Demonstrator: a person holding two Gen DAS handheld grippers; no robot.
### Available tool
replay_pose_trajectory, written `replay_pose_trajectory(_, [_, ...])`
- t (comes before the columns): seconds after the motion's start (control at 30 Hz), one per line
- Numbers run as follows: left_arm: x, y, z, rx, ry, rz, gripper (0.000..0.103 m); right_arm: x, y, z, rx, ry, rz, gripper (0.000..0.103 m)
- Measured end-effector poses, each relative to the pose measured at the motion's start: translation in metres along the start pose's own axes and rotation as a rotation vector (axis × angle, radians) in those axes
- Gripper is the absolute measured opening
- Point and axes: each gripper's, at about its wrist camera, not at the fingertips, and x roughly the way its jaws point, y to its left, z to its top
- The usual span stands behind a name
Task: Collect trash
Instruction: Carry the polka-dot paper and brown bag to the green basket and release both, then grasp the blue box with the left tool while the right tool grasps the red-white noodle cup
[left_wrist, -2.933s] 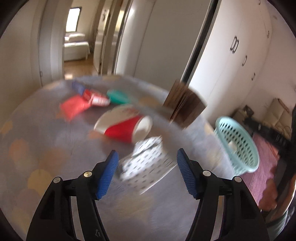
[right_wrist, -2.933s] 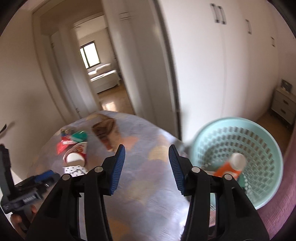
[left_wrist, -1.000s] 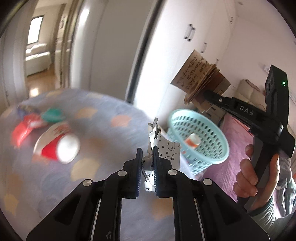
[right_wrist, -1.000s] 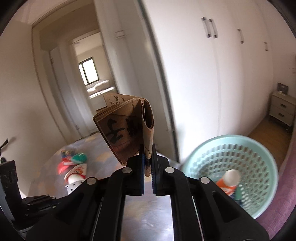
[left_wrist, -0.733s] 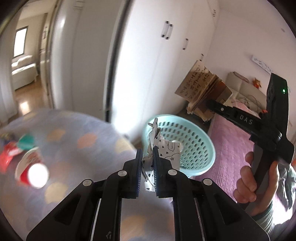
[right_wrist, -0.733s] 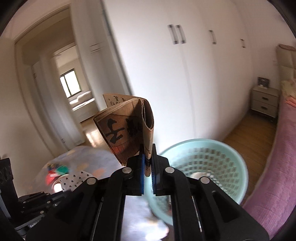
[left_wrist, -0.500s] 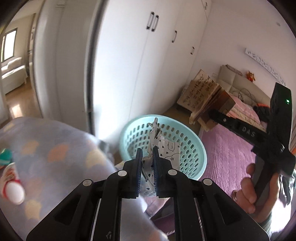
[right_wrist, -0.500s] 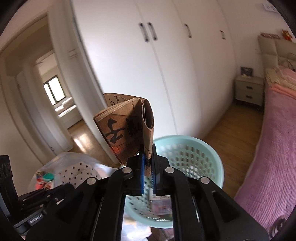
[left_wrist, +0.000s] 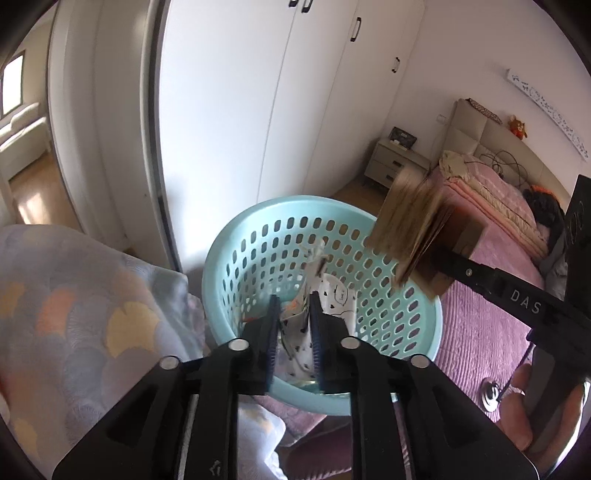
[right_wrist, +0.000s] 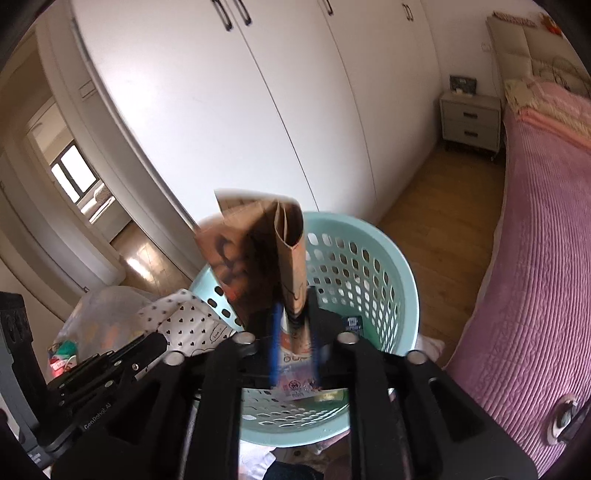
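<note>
Over the teal plastic basket (left_wrist: 229, 236) my left gripper (left_wrist: 293, 306) is opening its jaws; the white spotted paper bag (left_wrist: 332, 295) hangs loose between the blue pads, blurred. To the right, my right gripper (left_wrist: 443, 258) carries a brown paper bag (left_wrist: 410, 236), also blurred. In the right wrist view, my right gripper (right_wrist: 295, 314) is opening above the basket (right_wrist: 399, 280), and the brown bag (right_wrist: 258, 258) stands slack between its parted pads. The spotted bag (right_wrist: 184, 317) and left gripper (right_wrist: 147, 347) show at lower left. A printed carton (right_wrist: 295, 354) lies inside the basket.
The table with its patterned cloth (left_wrist: 74, 295) is left of the basket, with red and green wrappers (right_wrist: 62, 354) on it. White wardrobe doors (left_wrist: 295, 110) stand behind. A pink-covered bed (right_wrist: 535, 258) and a nightstand (right_wrist: 469, 122) are to the right. A hand (left_wrist: 532, 417) holds the right gripper.
Both grippers swung from the table to above the basket and tipped downward. Their jaws, earlier clamped on the two bags, have now parted and the bags have come loose.
</note>
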Motion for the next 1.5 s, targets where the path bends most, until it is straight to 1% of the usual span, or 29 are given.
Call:
replay_pose_trajectory(0.03, [0.0,0.001,-0.001,-0.003,-0.005,0.003,0.036,0.003,-0.002,0.0,0.008,0.01,0.008,0.033])
replay_pose_trajectory(0.07, [-0.002,0.003,-0.002,-0.007,-0.018,0.012,0.044,0.004,-0.003,-0.001,0.011,0.013,0.007,0.039])
replay_pose_trajectory(0.1, [-0.004,0.005,-0.004,-0.009,-0.026,0.022,0.046,0.004,-0.003,-0.001,0.012,0.011,-0.002,0.046])
replay_pose_trajectory(0.17, [-0.007,0.008,-0.007,-0.018,-0.025,0.023,0.047,0.004,-0.004,-0.001,0.008,0.004,-0.008,0.046])
replay_pose_trajectory(0.3, [-0.019,0.019,-0.014,-0.046,-0.037,0.03,0.048,0.001,0.001,-0.003,0.002,0.006,0.007,0.046])
replay_pose_trajectory(0.37, [-0.029,0.024,-0.02,-0.054,-0.053,0.049,0.053,-0.001,0.008,-0.005,-0.011,0.004,0.012,0.046])
replay_pose_trajectory(0.47, [-0.045,0.035,-0.026,-0.08,-0.073,0.063,0.053,-0.002,0.023,-0.006,-0.033,0.004,0.03,0.046])
replay_pose_trajectory(0.7, [-0.095,0.069,-0.038,-0.146,-0.141,0.105,0.053,-0.011,0.072,-0.013,-0.106,-0.002,0.09,0.046])
replay_pose_trajectory(0.9, [-0.141,0.106,-0.053,-0.22,-0.204,0.151,0.053,-0.016,0.123,-0.023,-0.197,-0.005,0.146,0.046])
replay_pose_trajectory(1.1, [-0.183,0.149,-0.07,-0.278,-0.256,0.21,0.053,-0.02,0.181,-0.043,-0.319,-0.001,0.229,0.046])
replay_pose_trajectory(1.17, [-0.194,0.167,-0.076,-0.297,-0.259,0.244,0.053,-0.019,0.205,-0.053,-0.371,0.012,0.265,0.046])
replay_pose_trajectory(1.33, [-0.217,0.212,-0.086,-0.366,-0.273,0.316,0.053,-0.011,0.254,-0.079,-0.465,0.045,0.324,0.046])
replay_pose_trajectory(1.5, [-0.235,0.26,-0.093,-0.421,-0.284,0.387,0.053,-0.003,0.295,-0.101,-0.559,0.055,0.383,0.046])
